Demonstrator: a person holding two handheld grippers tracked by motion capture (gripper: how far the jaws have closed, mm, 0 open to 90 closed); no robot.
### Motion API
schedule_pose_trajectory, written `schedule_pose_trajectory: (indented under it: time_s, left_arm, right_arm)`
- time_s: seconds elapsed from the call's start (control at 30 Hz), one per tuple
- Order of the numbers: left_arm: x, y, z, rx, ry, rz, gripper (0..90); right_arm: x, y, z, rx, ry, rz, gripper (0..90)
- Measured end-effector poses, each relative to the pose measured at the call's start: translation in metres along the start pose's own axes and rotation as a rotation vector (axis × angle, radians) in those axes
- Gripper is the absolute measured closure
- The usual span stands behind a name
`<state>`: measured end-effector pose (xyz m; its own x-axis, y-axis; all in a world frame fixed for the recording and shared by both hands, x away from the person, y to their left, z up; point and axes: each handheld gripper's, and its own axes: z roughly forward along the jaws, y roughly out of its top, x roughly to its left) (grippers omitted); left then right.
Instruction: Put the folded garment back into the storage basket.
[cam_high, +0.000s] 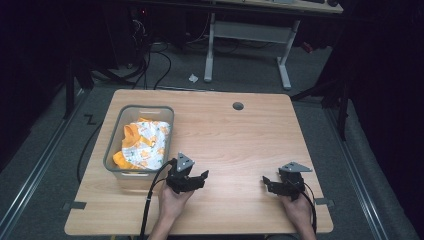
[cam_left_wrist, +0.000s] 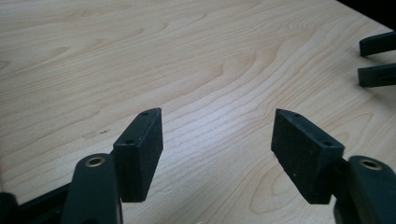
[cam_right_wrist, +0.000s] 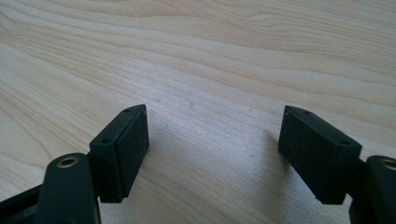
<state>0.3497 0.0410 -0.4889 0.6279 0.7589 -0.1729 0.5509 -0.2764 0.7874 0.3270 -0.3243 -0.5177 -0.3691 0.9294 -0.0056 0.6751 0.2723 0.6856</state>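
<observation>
A: Where's the cloth (cam_high: 144, 142) compared with the fingers?

B: It's bunched inside the clear bin (cam_high: 113, 146), an orange and white printed piece. The left gripper (cam_high: 199, 178) sits on the desk (cam_high: 240, 145) just beside the bin's near right corner, pointing away from it, so the cloth is behind it and untouched. The right gripper (cam_high: 269, 183) is well apart from the bin, toward the desk's near right side.

A: And the fingers themselves?

B: Both pairs stand apart with nothing between them. In the left gripper view the left gripper (cam_left_wrist: 217, 135) frames bare wood; likewise the right gripper (cam_right_wrist: 215, 135) in its own view.

A: Anything one camera adds?

B: The high view shows the bin and cloth. The left gripper view catches the right gripper's tips (cam_left_wrist: 378, 63) at its far edge.

A: Any writing?

B: The cloth's print is too small to read.
</observation>
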Motion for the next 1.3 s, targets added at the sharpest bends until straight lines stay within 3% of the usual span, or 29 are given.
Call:
schedule_pose_trajectory:
  time_s: [0.53, 0.8, 1.07, 1.3]
  left_arm:
    - [0.004, -0.013, 0.014, 0.046, 0.012, -0.019, 34.3]
    - [0.007, -0.022, 0.019, 0.08, 0.055, -0.008, 34.3]
    - [-0.001, -0.027, 0.023, 0.109, 0.133, 0.065, 33.7]
    - [-0.003, -0.029, 0.022, 0.109, 0.145, 0.049, 31.2]
  right_arm:
    - [0.0, 0.0, 0.0, 0.0, 0.0, 0.002, 24.9]
    - [0.0, 0.0, 0.0, 0.0, 0.0, 0.001, 24.8]
    - [0.0, 0.0, 0.0, 0.0, 0.0, 0.001, 24.8]
    - [0.0, 0.0, 0.0, 0.0, 0.0, 0.001, 24.9]
